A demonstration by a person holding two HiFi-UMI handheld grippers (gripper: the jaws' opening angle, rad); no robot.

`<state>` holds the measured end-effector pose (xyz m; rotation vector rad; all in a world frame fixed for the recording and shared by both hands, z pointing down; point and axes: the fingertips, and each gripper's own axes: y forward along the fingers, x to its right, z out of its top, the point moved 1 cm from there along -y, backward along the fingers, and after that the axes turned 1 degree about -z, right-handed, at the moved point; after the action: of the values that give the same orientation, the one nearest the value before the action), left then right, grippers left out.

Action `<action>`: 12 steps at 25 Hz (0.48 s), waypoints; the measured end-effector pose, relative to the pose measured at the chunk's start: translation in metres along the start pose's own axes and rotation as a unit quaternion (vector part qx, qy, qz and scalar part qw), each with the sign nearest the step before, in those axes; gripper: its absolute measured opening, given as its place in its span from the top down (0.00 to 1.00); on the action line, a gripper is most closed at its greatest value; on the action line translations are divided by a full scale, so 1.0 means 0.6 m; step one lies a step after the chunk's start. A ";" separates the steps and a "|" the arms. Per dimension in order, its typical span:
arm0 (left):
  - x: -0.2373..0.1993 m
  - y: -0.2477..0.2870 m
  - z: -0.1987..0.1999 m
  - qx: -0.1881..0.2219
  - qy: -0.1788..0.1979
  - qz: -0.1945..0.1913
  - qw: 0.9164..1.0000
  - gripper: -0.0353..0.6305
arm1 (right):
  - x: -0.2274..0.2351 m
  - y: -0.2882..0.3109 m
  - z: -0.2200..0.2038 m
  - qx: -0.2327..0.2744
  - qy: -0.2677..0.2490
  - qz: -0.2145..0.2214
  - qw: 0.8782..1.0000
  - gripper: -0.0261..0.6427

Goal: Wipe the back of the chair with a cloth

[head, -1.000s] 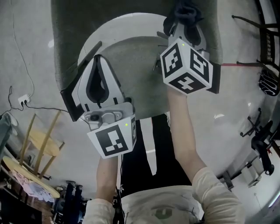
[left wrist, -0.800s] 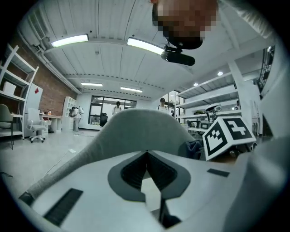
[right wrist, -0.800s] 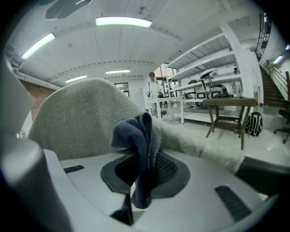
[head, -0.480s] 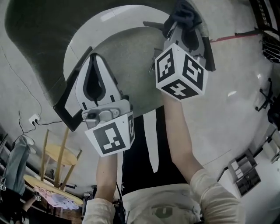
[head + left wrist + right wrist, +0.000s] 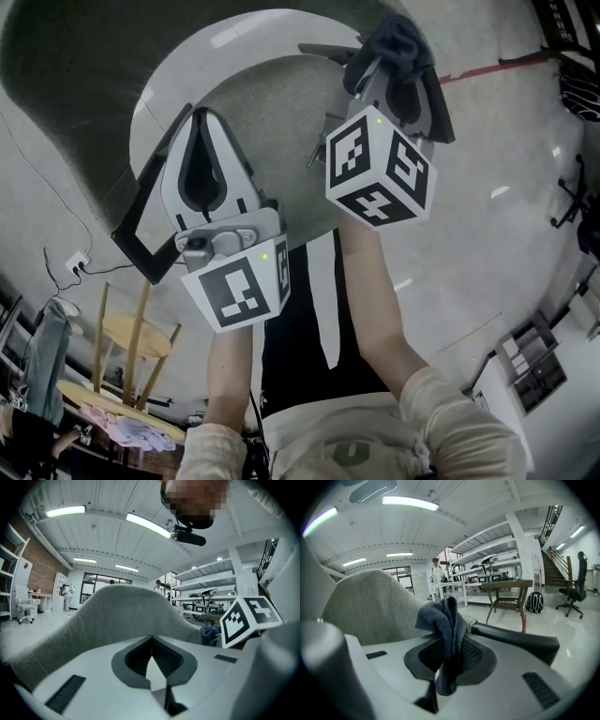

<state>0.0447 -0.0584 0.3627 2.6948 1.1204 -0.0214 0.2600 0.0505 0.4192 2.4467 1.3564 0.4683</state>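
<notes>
The chair has a grey fabric back [image 5: 75,66] edged by a white shell [image 5: 178,70]. In the head view my right gripper [image 5: 394,52] is shut on a dark blue cloth [image 5: 398,33], held beside the white shell's upper right. My left gripper [image 5: 201,116] is shut with nothing in it, its tips over the white shell. In the right gripper view the cloth [image 5: 446,620] hangs bunched between the jaws of that gripper [image 5: 449,637], with the chair back [image 5: 365,606] to the left. The left gripper [image 5: 151,640] points at the chair back [image 5: 122,611]; the cloth [image 5: 209,633] shows at right.
A black armrest [image 5: 518,639] runs to the right of the cloth, and another [image 5: 141,230] lies beside my left gripper. A wooden table [image 5: 508,590], a backpack [image 5: 533,603] and an office chair [image 5: 574,585] stand beyond. A wooden stool [image 5: 127,342] and a floor cable [image 5: 56,197] are at left.
The head view has swung, so the chair sits further left in frame. My right gripper with the cloth has shifted slightly left along the white shell. Both grippers stay shut.
</notes>
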 end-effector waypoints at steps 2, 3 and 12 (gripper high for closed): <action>-0.006 -0.001 -0.001 0.000 -0.002 0.007 1.000 0.92 | 0.004 -0.002 -0.002 -0.001 -0.006 -0.002 1.000 0.87; -0.010 -0.002 -0.002 0.000 -0.003 0.012 1.000 0.92 | 0.005 -0.002 -0.004 -0.002 -0.009 -0.002 1.000 0.87; -0.046 -0.013 0.065 0.032 -0.018 0.058 0.998 0.92 | -0.080 -0.031 0.069 0.022 -0.058 0.071 0.996 0.87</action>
<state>0.0224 -0.0805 0.3258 2.7996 0.9669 -0.0868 0.2391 0.0144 0.3679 2.5736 1.1643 0.3248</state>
